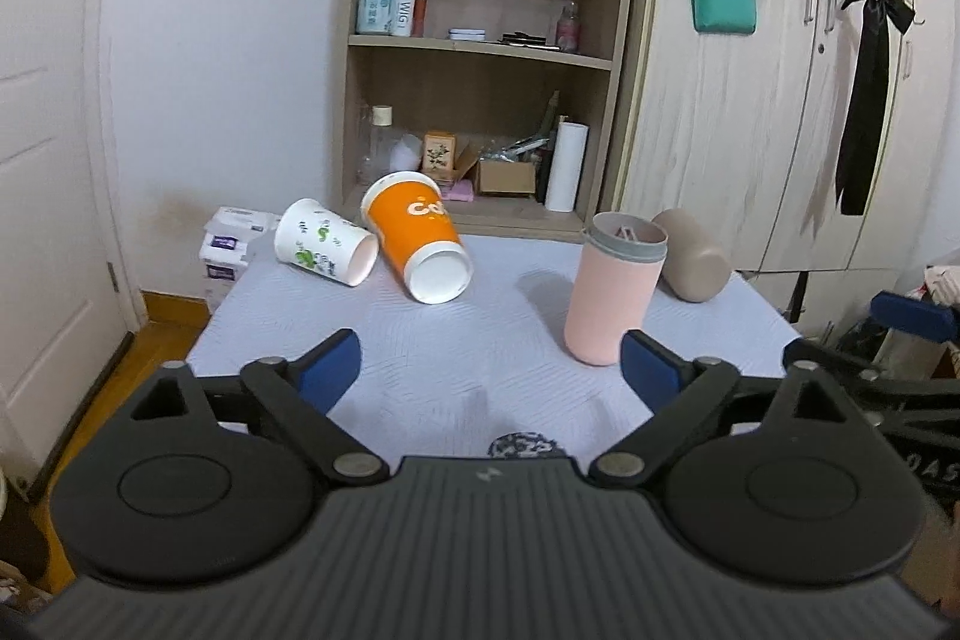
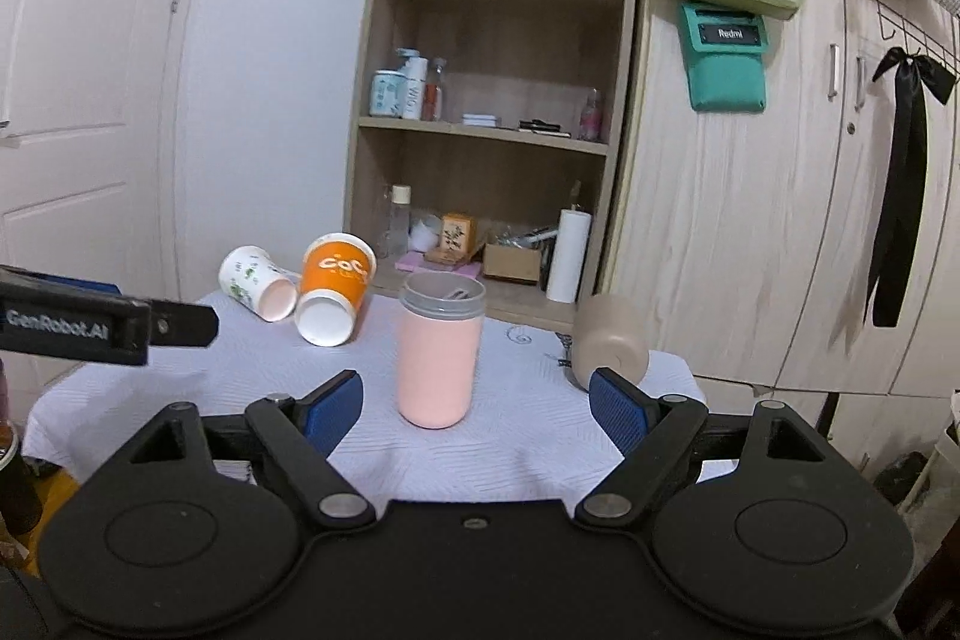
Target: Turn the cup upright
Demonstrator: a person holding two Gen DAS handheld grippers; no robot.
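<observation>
The pink cup [image 2: 440, 355] is already standing upright near the counter [image 1: 480, 340] middle; three cups are lying behind. Both grippers, left [image 1: 489, 367] and right [image 2: 477, 403], are hovering with jaws wide apart, holding nothing.

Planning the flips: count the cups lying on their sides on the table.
3. The white cup lies far left, the orange cup right beside it, and the beige cup far right behind the upright pink cup. None seems hidden.

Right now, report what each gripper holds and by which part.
Nothing is held. The left gripper and right gripper are both open and empty, short of the upright pink cylindrical cup on the white-clothed table.
</observation>
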